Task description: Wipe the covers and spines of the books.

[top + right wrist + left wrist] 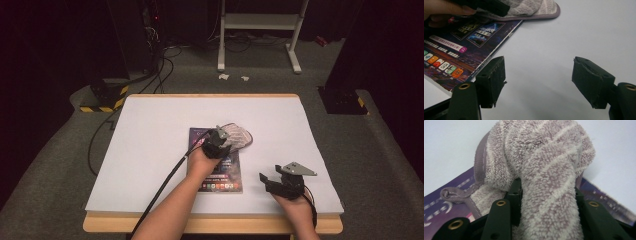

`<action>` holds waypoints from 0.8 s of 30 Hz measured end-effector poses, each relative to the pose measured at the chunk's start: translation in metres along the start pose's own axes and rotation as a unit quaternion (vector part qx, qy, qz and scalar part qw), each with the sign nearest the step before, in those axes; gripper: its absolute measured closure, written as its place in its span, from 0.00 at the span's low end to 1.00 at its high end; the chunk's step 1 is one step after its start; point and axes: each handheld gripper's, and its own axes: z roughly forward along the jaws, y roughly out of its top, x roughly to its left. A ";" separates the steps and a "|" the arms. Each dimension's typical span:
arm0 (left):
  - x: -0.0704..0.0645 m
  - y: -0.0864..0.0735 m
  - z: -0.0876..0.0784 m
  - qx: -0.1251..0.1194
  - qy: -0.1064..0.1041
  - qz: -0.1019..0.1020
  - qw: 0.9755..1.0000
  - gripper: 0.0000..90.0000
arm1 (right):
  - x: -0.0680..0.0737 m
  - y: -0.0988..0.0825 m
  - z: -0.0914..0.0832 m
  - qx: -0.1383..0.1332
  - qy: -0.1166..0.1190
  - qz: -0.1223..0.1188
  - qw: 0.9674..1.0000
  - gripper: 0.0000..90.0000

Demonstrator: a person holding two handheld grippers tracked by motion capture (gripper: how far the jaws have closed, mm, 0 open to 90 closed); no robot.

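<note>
Terry cloth fills the near foreground of the left gripper view: a striped mauve towel [541, 170] bunched up between the two black jaws, which pinch a thick fold of it. Left gripper [218, 141] sits mid-table in the high view, over the far end of a purple magazine [220, 175] lying on the white table [150, 150]; the towel drapes off the magazine's far right corner onto the table, hemmed edge and small hang loop to the left in the gripper view. Step looks like wiping or dragging the towel across the cover. To do it well: keep the pinch deep on the fold so the pile doesn't slip, press low and flat, pull in one even stroke so the magazine doesn't skid, steady it with the other tool if it does. Left forearm comes in from the near edge, angled up and right, wrist bent down, gripper pointing far and down, cable trailing back to the near left. Right gripper [539, 85] rests near the near right table edge, well apart from the magazine, jaws spread wide with nothing between them, aimed left toward the magazine's edge, hand low on the table.
</note>
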 end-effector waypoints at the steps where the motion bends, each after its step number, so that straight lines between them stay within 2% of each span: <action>1: 0.003 -0.003 -0.002 0.000 0.002 -0.001 1.000 0.66 | 0.000 0.000 0.000 0.000 0.000 0.000 1.000 0.30; 12: 0.039 -0.032 -0.026 -0.003 0.033 -0.021 0.999 0.67 | 0.000 0.000 0.000 0.002 -0.002 -0.001 1.000 0.30; 15: 0.050 -0.041 -0.033 -0.007 0.040 -0.035 0.999 0.67 | 0.001 0.000 0.000 0.002 -0.003 -0.001 1.000 0.30; 21: 0.058 -0.048 -0.039 -0.012 0.036 -0.051 0.998 0.67 | 0.002 0.000 0.001 0.004 -0.003 -0.001 1.000 0.30; 24: 0.058 -0.049 -0.039 -0.016 0.037 -0.048 0.998 0.67 | 0.002 0.000 0.001 0.002 -0.004 -0.001 1.000 0.30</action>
